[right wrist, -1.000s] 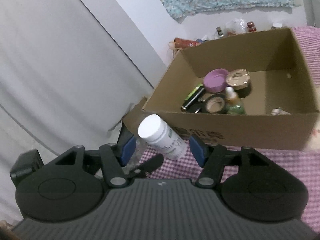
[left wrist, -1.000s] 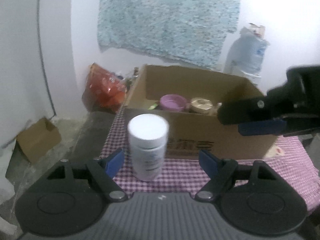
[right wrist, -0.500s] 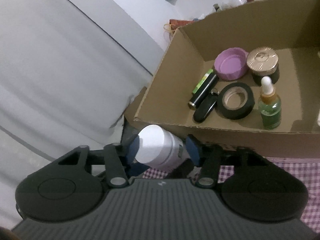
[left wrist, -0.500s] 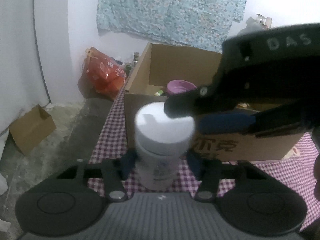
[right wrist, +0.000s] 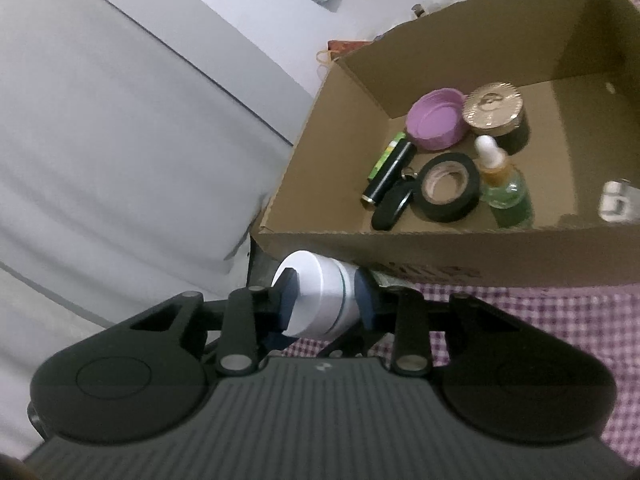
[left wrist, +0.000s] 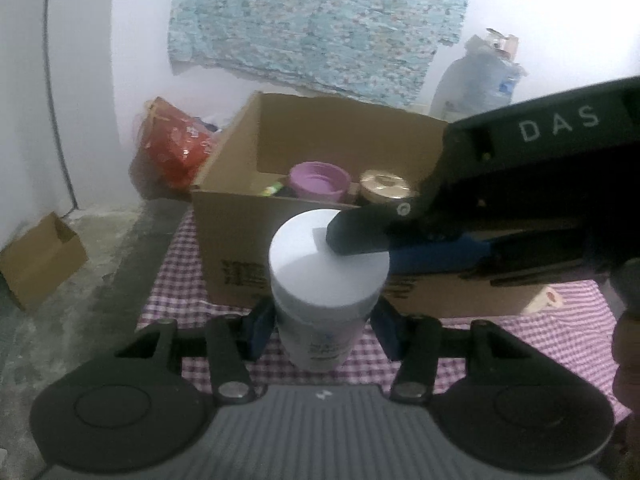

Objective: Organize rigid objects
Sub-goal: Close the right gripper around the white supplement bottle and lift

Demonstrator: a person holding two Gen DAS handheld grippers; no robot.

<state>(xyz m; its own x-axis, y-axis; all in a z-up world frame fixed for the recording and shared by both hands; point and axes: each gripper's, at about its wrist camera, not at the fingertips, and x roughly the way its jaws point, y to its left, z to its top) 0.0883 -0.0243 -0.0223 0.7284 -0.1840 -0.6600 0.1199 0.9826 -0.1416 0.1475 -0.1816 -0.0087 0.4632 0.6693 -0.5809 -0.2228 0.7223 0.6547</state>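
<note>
Left wrist view: my left gripper (left wrist: pixel 322 330) points down at a slant toward the checked tabletop (left wrist: pixel 568 332), its jaws pressed on the lower body of the white bottle (left wrist: pixel 326 280). That bottle stands upright, long axis vertical, cap up, just in front of the cardboard box (left wrist: pixel 236 252). My right gripper (left wrist: pixel 360 236) reaches in from the right, level with the cap; part of a hand (left wrist: pixel 626 344) shows at the right edge.

Right wrist view: my right gripper (right wrist: pixel 326 298) is rolled, so the white bottle (right wrist: pixel 320 294) appears tilted with its cap toward the upper left. Its jaws are closing and both blue pads (right wrist: pixel 366 298) already press on the cap's sides, so both grippers hold the one bottle.

Inside the cardboard box (right wrist: pixel 440 248) lie a purple lid (right wrist: pixel 436 124), a gold-topped jar (right wrist: pixel 496 110), a roll of black tape (right wrist: pixel 446 188), a green dropper bottle (right wrist: pixel 506 188), a black tube (right wrist: pixel 388 176) and a white fitting (right wrist: pixel 618 202). The box's near wall stands directly beyond the bottle. A red bag (left wrist: pixel 172 148) and a small carton (left wrist: pixel 38 260) sit on the floor to the left.
</note>
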